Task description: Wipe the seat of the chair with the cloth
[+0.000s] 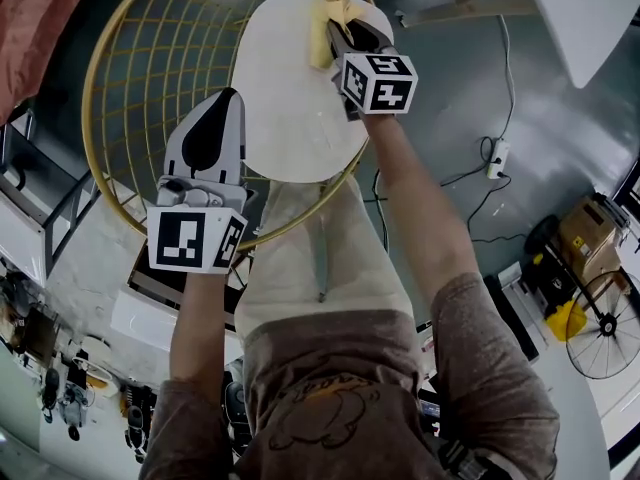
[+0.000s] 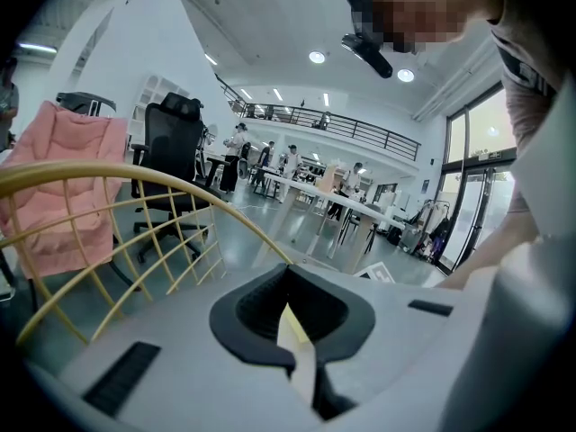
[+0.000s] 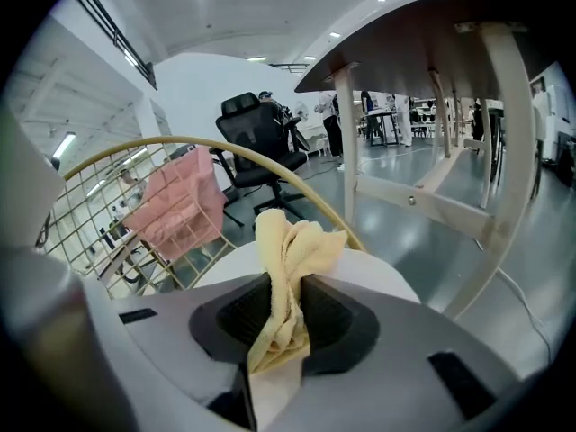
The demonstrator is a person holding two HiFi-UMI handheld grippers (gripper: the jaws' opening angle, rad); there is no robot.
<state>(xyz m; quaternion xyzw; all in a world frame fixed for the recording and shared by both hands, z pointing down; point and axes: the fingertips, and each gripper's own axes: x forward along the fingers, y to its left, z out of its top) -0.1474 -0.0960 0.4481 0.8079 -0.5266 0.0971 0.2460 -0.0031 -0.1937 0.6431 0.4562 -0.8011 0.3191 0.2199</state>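
Your right gripper [image 1: 340,30] is clamped on the yellow cloth [image 1: 324,36], which sits at the far edge of the seat [image 1: 290,108], upper centre of frame. Your left gripper [image 1: 226,100], jaws together and empty, hangs mid-left. Judgement: wiping is in hand, but most of the seat remains to cover.

fuzzy cloth [image 3: 286,268] & smooth matt seat [image 1: 290,98]

A crumpled pale-yellow cloth [image 3: 286,259] is pinched between the right gripper's [image 3: 281,331] jaws, held at the far edge of the chair's round white seat [image 1: 290,98]
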